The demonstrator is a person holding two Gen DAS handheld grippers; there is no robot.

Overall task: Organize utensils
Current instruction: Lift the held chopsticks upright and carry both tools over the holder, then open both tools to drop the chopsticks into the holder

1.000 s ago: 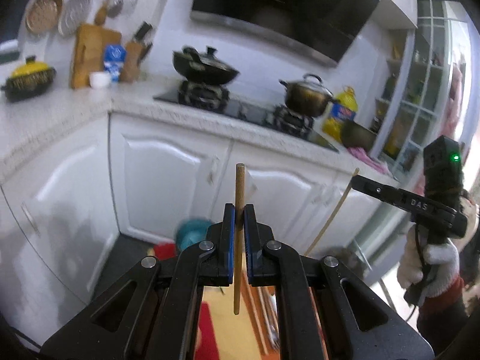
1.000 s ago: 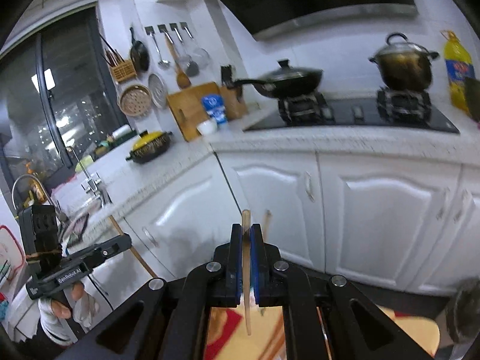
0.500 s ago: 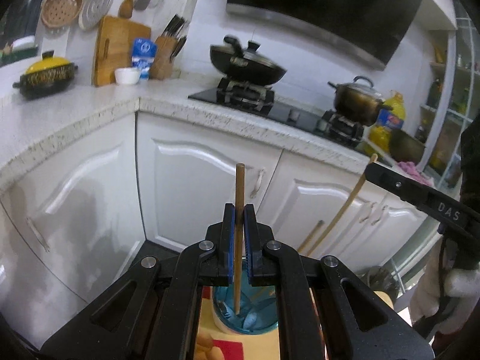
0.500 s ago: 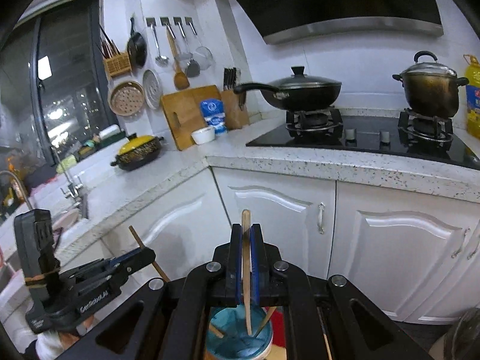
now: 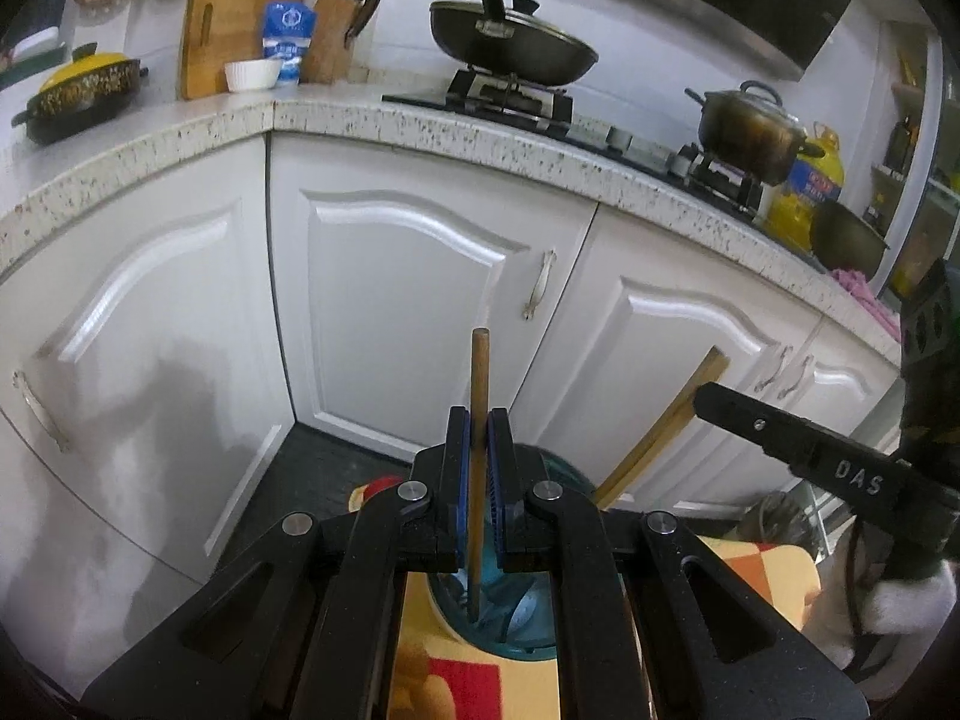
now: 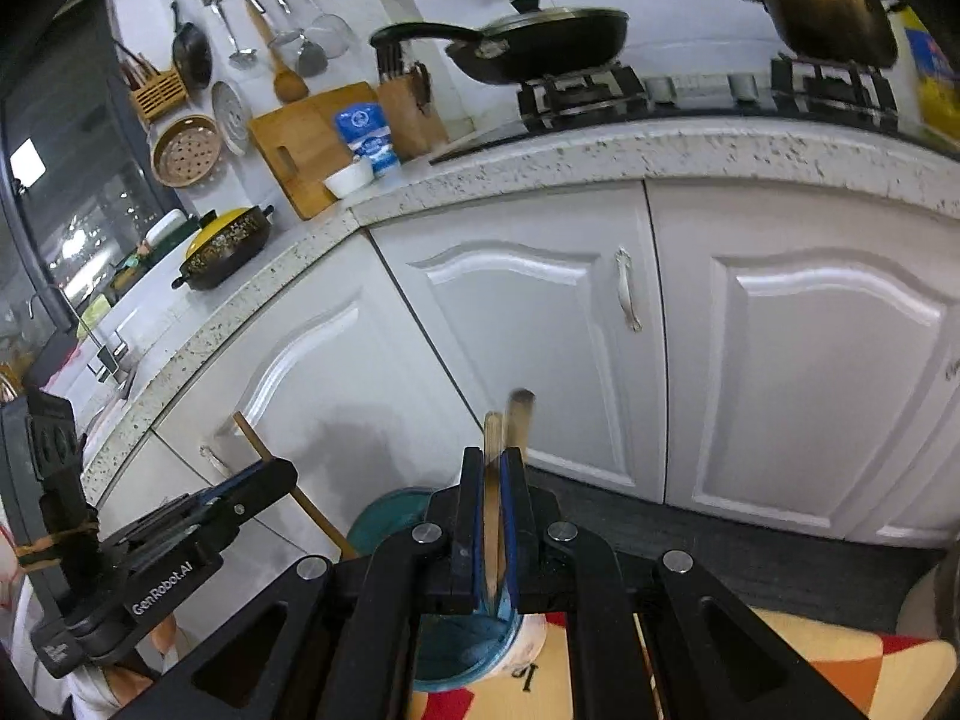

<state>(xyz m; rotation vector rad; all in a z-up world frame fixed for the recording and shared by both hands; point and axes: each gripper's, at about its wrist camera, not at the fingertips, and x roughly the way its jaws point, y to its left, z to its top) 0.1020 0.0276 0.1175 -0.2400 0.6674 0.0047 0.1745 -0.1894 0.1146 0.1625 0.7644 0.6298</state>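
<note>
Over round teal cup (image 5: 528, 630), L claw (image 5: 478, 438) & R claw (image 6: 495, 480) each clamp thin wooden chopstick (image 5: 479, 396).

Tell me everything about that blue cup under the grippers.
The teal cup is a round, open-topped holder, seemingly plastic, standing upright on a patterned orange, red and yellow cloth. Utensils already sit inside, indistinct. The brown chopstick clamped in the left gripper dips into its mouth. The grippers hide much of its rim.

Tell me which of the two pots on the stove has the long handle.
The black wok on the left burner: one long handle rises from it. The brown stockpot on the right burner has only short side handles and a lid knob.
</note>
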